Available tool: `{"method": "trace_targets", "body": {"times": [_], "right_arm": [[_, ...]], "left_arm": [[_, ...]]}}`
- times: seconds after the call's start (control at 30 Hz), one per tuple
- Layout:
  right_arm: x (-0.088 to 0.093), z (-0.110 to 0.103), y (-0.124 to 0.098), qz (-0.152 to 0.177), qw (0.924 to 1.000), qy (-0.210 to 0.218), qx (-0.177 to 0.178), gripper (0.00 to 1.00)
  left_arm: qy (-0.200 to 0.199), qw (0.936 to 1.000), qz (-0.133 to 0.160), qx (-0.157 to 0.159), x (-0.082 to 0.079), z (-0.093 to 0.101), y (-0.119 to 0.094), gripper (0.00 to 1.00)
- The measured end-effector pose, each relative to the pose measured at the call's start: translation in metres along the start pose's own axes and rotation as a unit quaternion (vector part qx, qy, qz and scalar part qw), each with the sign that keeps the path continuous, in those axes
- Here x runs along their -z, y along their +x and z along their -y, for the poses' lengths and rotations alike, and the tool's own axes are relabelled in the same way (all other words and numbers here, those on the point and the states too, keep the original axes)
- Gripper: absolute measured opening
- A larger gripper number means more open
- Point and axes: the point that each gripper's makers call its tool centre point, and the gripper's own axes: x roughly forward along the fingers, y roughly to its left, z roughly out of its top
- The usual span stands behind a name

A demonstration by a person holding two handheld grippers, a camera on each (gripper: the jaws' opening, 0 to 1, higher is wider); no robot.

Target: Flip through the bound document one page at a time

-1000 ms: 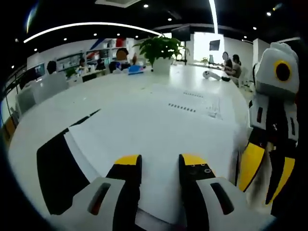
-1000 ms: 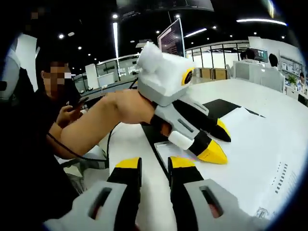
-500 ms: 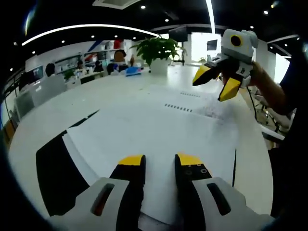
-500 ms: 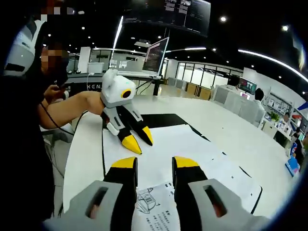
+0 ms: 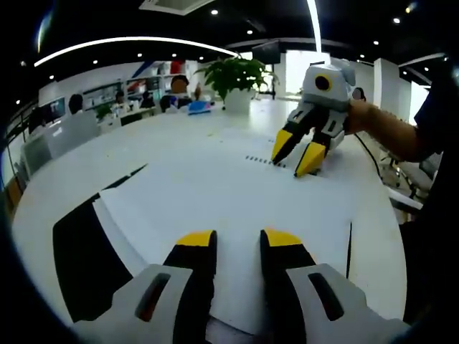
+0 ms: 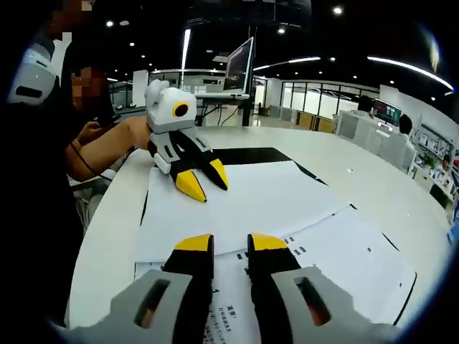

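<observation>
A: What sits closest in the left gripper view?

B: The left gripper (image 5: pixel 238 240), its yellow-tipped jaws a narrow gap apart, rising over the bound document (image 5: pixel 237 193), which lies open and flat on the white table (image 5: pixel 172 129).

A: And past the document's white page?

B: On the far side of the page the right gripper (image 5: pixel 301 152) comes in, held by a bare hand (image 5: pixel 358 118), jaws parted and tips down at a row of small dark print near the page's far edge. Whether the tips touch the paper I cannot tell.

A: Anything beside the document?

B: A black sheet (image 5: pixel 82 251) shows along its near left edge. Well beyond the document stands a potted plant (image 5: pixel 238 77).
</observation>
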Motion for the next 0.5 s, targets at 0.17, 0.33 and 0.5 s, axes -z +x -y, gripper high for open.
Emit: {"method": "trace_targets", "body": {"times": [0.17,0.33,0.5], "right_arm": [[0.003,0.010,0.003,0.003,1.0000,0.002,0.006,0.08],[0.003,0.021,0.006,0.017,0.9996,0.015,0.019,0.02],[0.002,0.026,0.009,0.025,0.9990,0.021,0.031,0.02]], "left_arm": [[0.002,1.0000,0.007,0.001,0.000,0.001,-0.001,0.27],[0.006,1.0000,0.004,0.002,0.000,0.002,-0.001,0.27],[0.006,0.9999,0.011,0.002,0.000,0.002,-0.002,0.27]]}}
